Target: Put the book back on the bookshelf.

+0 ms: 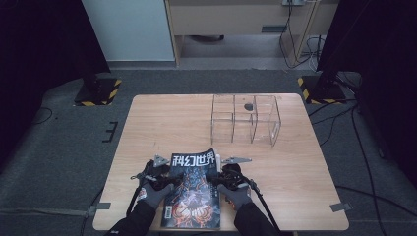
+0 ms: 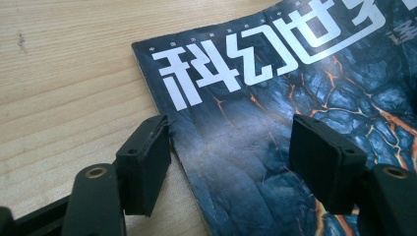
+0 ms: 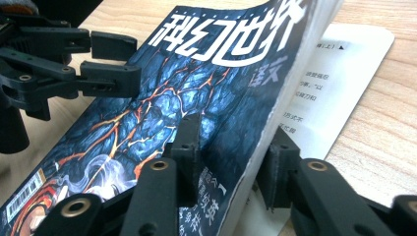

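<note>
High view, magazine: the magazine [image 1: 193,191] lies face up at the near edge of the table, between the two gloved hands, its white title toward the far side.
Right gripper: the right gripper [image 3: 231,162] has one jaw on the dark cover and one beneath a raised sheaf of pages at the magazine's right edge, pinching them, or nearly so; a white printed page [image 3: 339,83] lies exposed under the lift.
Left gripper: the left gripper [image 2: 231,162] rests with jaws spread wide, one on bare wood just beside the spine edge, the other over the cover, holding nothing.
Step in hand, as I judge it: opening the magazine from its right edge.
Doing it well: keep the right jaws deep enough to hold the whole sheaf rather than the cover alone, and swing it up and to the left in an arc; the left gripper could press the spine side so the magazine does not slide.
Risk: a glossy cover may slip or crease if pulled hard.
Surface: the light wooden table [image 1: 162,123] is otherwise bare apart from a clear acrylic organiser [image 1: 245,119] with several compartments at the far right, well apart from the magazine.
Room: dark grey carpet, trailing cables at the right, two stand bases with yellow-black striping, and pale furniture beyond.
</note>
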The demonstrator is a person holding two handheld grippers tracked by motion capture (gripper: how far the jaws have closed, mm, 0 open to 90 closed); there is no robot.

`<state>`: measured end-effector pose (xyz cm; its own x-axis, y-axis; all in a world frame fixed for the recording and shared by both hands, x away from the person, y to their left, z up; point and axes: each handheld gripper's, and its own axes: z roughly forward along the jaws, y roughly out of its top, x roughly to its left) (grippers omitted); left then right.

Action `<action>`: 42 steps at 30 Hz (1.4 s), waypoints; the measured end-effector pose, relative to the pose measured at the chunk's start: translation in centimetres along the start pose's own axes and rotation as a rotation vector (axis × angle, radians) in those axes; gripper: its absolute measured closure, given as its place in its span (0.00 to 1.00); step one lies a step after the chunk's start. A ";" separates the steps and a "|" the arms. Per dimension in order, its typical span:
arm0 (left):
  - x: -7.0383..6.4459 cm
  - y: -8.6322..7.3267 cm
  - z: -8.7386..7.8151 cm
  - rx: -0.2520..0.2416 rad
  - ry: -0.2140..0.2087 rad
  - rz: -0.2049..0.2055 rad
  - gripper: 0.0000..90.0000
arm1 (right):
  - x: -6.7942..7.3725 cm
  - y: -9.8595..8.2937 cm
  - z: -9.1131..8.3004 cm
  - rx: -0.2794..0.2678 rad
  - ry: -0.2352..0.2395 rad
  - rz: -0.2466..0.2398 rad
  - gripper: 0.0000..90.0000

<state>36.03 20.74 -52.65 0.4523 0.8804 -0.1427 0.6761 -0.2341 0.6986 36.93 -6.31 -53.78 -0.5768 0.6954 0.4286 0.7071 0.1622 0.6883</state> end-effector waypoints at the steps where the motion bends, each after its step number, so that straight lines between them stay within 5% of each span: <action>1: 0.0 0.0 0.0 0.000 0.001 0.004 0.34 | 0.0 0.1 0.0 0.002 0.000 -0.001 0.75; 12: 0.3 0.2 -0.5 -0.037 -0.040 -0.039 0.34 | 0.5 0.8 -1.1 -0.028 0.050 -0.008 0.88; 33: 0.6 0.3 -1.6 -0.093 -0.079 -0.074 0.32 | 2.4 1.6 -3.8 -0.175 0.112 -0.088 0.93; 42: 0.7 0.2 -1.4 -0.095 -0.151 -0.100 0.26 | 2.7 1.8 -4.4 -0.199 0.123 -0.115 0.93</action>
<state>35.73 21.87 -51.65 0.4727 0.8236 -0.3136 0.6673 -0.1021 0.7378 34.82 -7.25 -48.80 -0.7030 0.5877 0.4004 0.5466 0.0864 0.8329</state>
